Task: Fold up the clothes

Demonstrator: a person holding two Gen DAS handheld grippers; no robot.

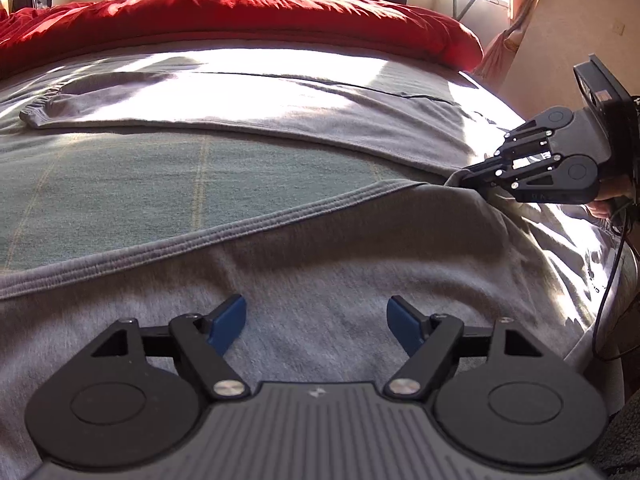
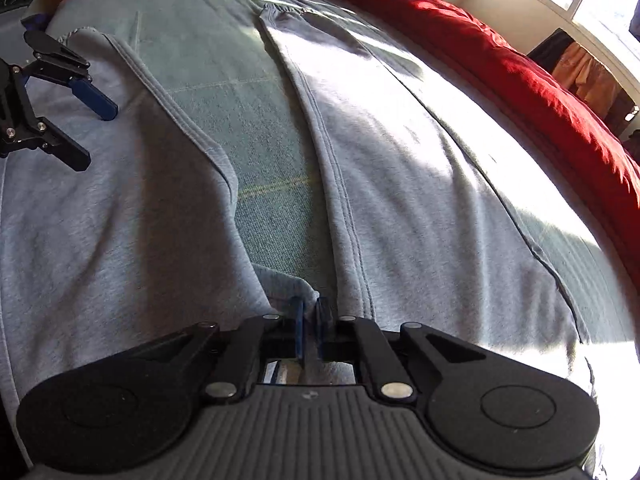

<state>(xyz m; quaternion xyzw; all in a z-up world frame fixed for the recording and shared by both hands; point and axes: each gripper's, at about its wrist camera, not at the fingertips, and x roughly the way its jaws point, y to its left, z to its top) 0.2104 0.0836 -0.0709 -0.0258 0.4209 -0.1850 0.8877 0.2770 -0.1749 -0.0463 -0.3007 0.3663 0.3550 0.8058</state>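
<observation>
Your right hand-held gripper (image 2: 310,316) pinches the grey sweatpants (image 2: 400,184) spread on the bed (image 2: 260,128), but your left hand-held gripper (image 1: 316,320) hovers wide, empty, so lifting now could skew the fold.

Grey sweatpants (image 2: 400,184) – soft matt fleecy knit, green bedsheet (image 1: 140,184) – woven cloth, red duvet (image 1: 240,20) – smooth, faintly sheeny

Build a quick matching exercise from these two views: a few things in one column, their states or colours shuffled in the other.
Things:
1. left gripper
2. right gripper
3. quilt
4. sheet

States or colours:
A. red, bunched along the far side of the bed
B. green with faint check lines
C. open above grey cloth
D. shut on the trousers

Pairs: 1-C, 2-D, 3-A, 4-B
</observation>
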